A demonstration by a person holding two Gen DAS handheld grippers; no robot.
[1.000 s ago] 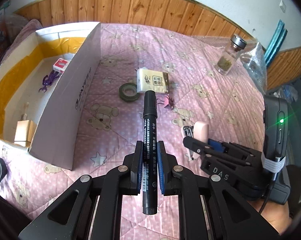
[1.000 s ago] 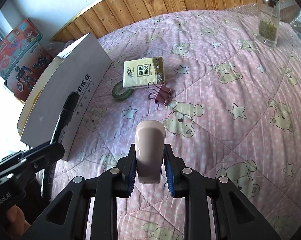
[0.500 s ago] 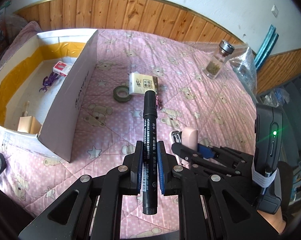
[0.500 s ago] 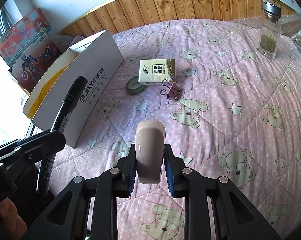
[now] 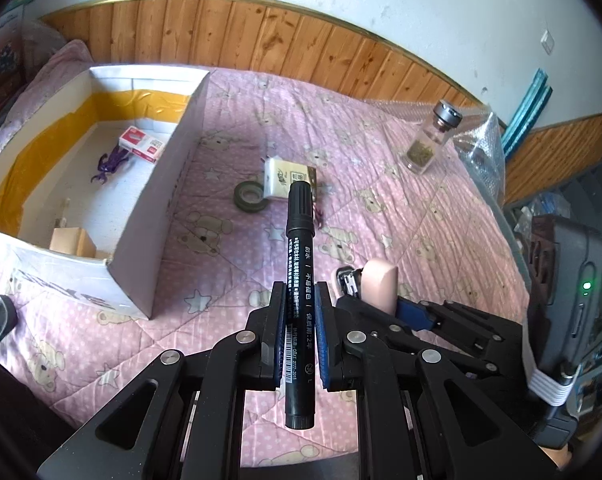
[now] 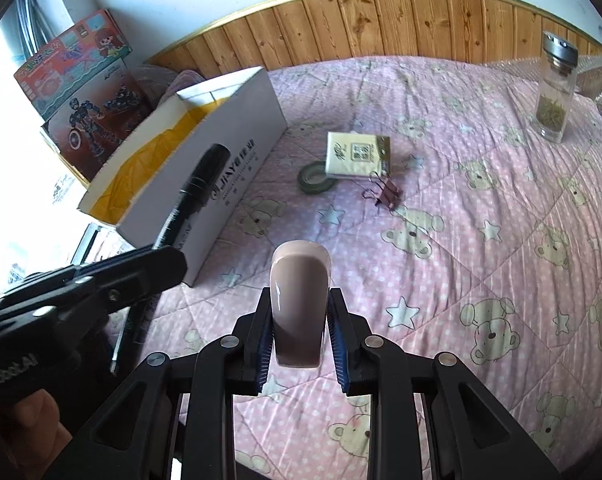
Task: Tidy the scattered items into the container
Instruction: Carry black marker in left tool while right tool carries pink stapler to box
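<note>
1. Both grippers are loaded above the pink quilt: the left gripper is clamped on a black marker, the right gripper on a beige, rounded stapler.

2. Over the past second both cameras have pulled up and back. The white cardboard box and the loose items now sit farther off and smaller in each view, while neither grip has slipped.

3. The box stands open at the left, holding a red-and-white packet, a purple clip and a small brown carton.

4. Still out on the quilt, right of the box: a roll of dark tape, a pack of tissues touching it, and a pink binder clip just beside them. A glass bottle stands far right, well apart.

5. The lift appears to clear both items for the carry; neither is over the box yet, so the drop is not yet done. The marker, on the box side, looks likely to go in first.
</note>
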